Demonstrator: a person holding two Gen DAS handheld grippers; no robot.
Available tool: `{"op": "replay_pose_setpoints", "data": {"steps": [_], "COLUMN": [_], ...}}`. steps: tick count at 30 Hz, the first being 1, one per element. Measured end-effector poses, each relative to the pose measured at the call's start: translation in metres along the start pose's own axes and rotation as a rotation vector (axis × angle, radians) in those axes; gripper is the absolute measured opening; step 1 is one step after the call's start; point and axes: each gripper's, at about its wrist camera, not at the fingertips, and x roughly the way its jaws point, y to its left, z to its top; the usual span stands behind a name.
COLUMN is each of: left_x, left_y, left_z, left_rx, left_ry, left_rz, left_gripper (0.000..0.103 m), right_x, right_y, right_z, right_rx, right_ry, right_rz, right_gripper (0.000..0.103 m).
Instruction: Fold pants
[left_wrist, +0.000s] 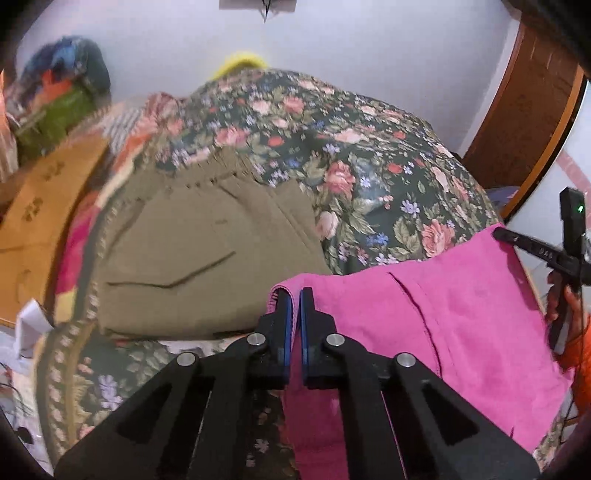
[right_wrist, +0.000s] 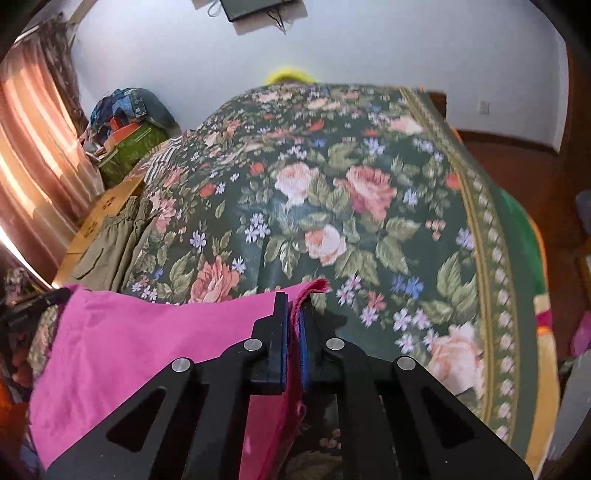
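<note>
Bed: covered by a dark floral bedspread (right_wrist: 332, 206), filling most of both views.
Olive pants (left_wrist: 207, 258): already folded, lying flat on the bedspread's left part, apart from the pink cloth.
Pink pants (left_wrist: 461, 314): near edge of the bed, stretched between the two grippers, upper edge raised, lower part hanging toward the cameras.
Left gripper (left_wrist: 294, 295): jaws closed on the pink cloth's left corner, fabric pinched between the blue pads.
Right gripper (right_wrist: 295, 306): jaws clamped on the opposite corner, a frayed tip poking out above the pads.
Step in hand: most likely both corners just secured, garment held taut and ready for spreading or a first fold.
Next move: probably calls for carrying both corners together, level and evenly tensioned, out over the open floral area, without letting the cloth slip or bunch.
</note>
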Motion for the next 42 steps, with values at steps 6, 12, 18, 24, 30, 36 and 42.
{"op": "replay_pose_setpoints", "data": {"steps": [6,12,18,24,30,36,42], "left_x": [0.012,0.021,-0.01,-0.048,-0.047,-0.034,-0.057], "left_y": [0.008,0.013,0.006,-0.024,-0.07,-0.086,-0.071], "left_z": [-0.005,-0.01,-0.01,-0.014,-0.049,-0.084,-0.087], "left_rx": [0.011,0.011,0.028,0.047,0.095,0.114,0.068], "left_ry": [0.034,0.083,0.039,0.004,0.058,0.096,0.076], "left_rz": [0.069,0.095,0.138,0.067,-0.013,0.013,0.071], "left_gripper": [0.003,0.004,0.043,0.047,0.057,0.063,0.068], "right_x": [0.006,0.004,-0.027,-0.052,-0.053,-0.054,-0.069], "right_y": [-0.005,-0.008,0.009,0.046,0.082,0.098,0.09], "right_z": [0.0,-0.002,0.002,-0.007,-0.044,-0.092,-0.101], "right_rx": [-0.024,-0.035,-0.066,-0.117,-0.171,-0.253,-0.194], "right_ry": [0.014,0.015,-0.01,-0.01,0.089,0.205,0.2], "right_rz": [-0.042,-0.091,-0.079,-0.006,0.072,0.055,0.049], "right_gripper": [0.004,0.004,0.005,0.041,0.042,0.042,0.044]}}
